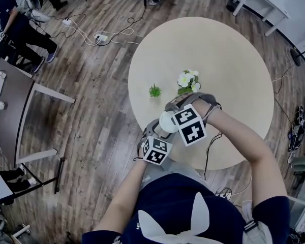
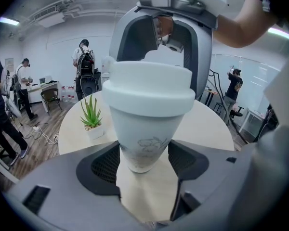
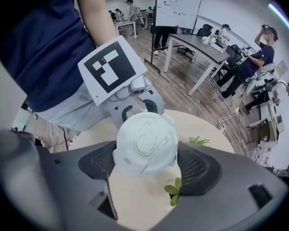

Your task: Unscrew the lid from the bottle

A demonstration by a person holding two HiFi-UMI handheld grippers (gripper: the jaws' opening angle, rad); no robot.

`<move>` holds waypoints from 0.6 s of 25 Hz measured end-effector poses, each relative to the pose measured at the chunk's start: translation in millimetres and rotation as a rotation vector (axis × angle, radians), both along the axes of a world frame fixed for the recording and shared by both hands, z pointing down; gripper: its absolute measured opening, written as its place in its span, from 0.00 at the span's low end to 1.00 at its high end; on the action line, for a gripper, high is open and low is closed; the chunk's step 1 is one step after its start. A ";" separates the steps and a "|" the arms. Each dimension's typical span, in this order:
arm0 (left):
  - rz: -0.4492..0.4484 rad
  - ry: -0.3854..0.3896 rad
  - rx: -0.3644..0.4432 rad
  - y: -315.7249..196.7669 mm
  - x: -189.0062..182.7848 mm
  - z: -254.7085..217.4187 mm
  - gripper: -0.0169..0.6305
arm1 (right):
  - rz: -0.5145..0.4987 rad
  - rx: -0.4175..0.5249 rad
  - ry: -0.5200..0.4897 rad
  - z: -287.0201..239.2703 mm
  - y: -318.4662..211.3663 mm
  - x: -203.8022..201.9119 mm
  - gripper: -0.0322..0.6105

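A white tapered bottle (image 2: 143, 131) with a wide white lid (image 2: 149, 88) is held just above the round table's near edge. My left gripper (image 2: 143, 162) is shut on the bottle's narrow lower body, with a pad against each side. From straight above, my right gripper (image 3: 147, 165) is shut on the domed lid (image 3: 145, 143), its pads against the rim. In the head view the lid (image 1: 166, 122) peeks out between the left gripper (image 1: 153, 132) and the right gripper (image 1: 177, 116). The bottle's body is hidden there.
The beige round table (image 1: 229, 60) carries a small green succulent (image 1: 154, 91) and a pot of white flowers (image 1: 188, 80) just beyond the bottle. Cables and a power strip (image 1: 100, 36) lie on the wooden floor; desks and people stand at the left.
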State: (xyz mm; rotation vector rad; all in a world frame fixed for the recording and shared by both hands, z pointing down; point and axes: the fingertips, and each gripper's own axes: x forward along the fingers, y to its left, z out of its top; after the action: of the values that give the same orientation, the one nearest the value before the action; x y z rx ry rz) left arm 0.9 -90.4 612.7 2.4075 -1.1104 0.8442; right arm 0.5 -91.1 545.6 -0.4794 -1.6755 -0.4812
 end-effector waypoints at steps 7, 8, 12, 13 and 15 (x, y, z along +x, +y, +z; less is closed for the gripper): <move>0.007 -0.003 -0.003 1.3 1.3 1.3 0.53 | -0.167 0.054 0.061 1.5 0.3 2.4 0.65; 0.007 -0.004 -0.002 1.0 1.1 1.3 0.53 | -0.189 0.064 0.070 1.8 -0.1 2.6 0.65; 0.006 -0.007 -0.004 0.3 -0.2 3.2 0.53 | -0.240 0.078 0.084 3.5 -1.0 1.8 0.65; 0.006 -0.008 -0.005 0.6 -0.2 3.7 0.53 | -0.234 0.077 0.081 4.0 -0.8 1.6 0.65; 0.008 -0.010 -0.007 1.1 0.4 4.2 0.53 | -0.195 0.075 0.063 4.2 -0.1 1.8 0.66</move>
State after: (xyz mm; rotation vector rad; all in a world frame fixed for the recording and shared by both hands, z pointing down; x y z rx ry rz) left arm 1.3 -89.3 616.9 2.4063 -1.0996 0.8619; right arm 2.3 -91.2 549.8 -0.6003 -1.5521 -0.6624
